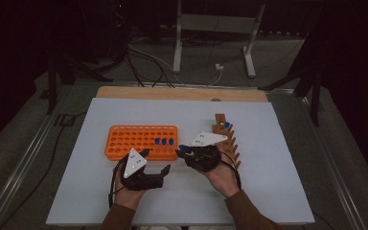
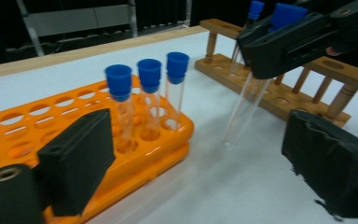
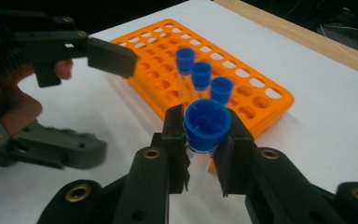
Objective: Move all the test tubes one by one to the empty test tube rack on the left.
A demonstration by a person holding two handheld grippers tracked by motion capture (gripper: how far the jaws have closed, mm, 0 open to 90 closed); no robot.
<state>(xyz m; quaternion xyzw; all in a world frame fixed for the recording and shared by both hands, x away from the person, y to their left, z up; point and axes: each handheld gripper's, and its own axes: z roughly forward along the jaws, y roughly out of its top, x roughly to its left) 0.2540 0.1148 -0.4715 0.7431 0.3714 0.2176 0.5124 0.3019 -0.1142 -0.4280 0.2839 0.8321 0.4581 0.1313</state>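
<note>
My right gripper is shut on a clear test tube just under its blue cap. It holds the tube nearly upright above the white table, between the orange rack and the wooden rack. Three blue-capped tubes stand in the orange rack's right end, side by side. One more capped tube stands in the wooden rack. My left gripper is open in front of the orange rack, its jaws wide apart with nothing between them.
The white board covers the table, with a wooden strip along its far edge. Beyond it, metal stand legs and cables lie on the dark floor. Most holes of the orange rack hold nothing.
</note>
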